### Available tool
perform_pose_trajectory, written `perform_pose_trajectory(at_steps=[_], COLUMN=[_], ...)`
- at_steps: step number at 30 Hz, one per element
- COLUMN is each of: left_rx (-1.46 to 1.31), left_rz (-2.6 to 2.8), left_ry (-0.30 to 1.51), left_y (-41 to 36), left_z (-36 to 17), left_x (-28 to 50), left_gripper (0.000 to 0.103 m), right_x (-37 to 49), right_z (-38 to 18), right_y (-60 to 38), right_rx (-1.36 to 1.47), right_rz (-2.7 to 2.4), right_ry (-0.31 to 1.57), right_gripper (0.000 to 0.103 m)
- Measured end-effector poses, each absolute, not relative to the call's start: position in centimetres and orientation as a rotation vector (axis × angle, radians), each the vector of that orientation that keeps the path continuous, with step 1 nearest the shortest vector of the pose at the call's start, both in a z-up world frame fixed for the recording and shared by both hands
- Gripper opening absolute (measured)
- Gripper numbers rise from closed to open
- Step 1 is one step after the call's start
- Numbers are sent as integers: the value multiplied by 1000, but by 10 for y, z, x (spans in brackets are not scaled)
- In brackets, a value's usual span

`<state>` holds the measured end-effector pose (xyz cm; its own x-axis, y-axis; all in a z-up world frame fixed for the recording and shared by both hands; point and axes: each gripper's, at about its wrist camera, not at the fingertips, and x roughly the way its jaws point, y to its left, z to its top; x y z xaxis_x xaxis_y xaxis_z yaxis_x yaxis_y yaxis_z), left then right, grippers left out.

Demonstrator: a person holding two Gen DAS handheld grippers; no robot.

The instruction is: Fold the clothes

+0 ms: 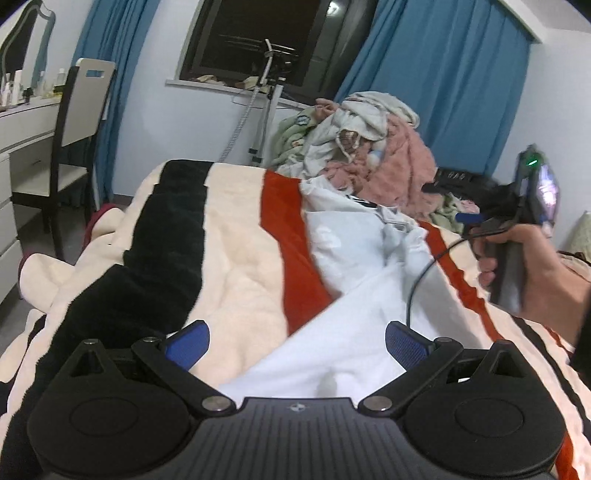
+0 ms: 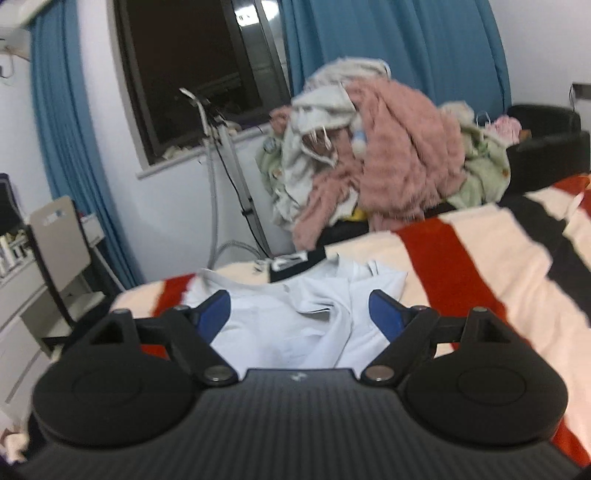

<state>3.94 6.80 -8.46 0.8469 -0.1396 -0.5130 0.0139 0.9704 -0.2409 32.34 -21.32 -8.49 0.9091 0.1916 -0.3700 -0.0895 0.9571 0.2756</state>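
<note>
Right gripper (image 1: 476,221) motion-blurred — white shirt's (image 2: 295,317) hem hidden behind housing.

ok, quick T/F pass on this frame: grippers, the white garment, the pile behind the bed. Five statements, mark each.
1. Both grippers are open. True: the left gripper and the right gripper each show their blue fingers spread wide, with nothing between them.
2. The white garment lies on a plain grey sheet. False: it lies on a striped blanket of cream, red and black.
3. A clothes pile with a fluffy pink piece sits beyond the bed. True.
4. The blue curtains fully cover the window. False: they hang apart and the dark window shows.
5. The left gripper clamps the garment's collar. False: it grips nothing.
</note>
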Motion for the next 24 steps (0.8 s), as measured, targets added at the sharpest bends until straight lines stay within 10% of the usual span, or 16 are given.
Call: perform_pose_trajectory(at_steps=[24], left_rx=[-249], left_rz=[-73], left_ry=[674], left_y=[51], left_z=[-66], left_x=[-19], left_gripper=[103], right_x=[12], right_z=[-90], right_y=[-240], right_rx=[286], right_rz=[109], right_ry=[406], right_gripper=[83])
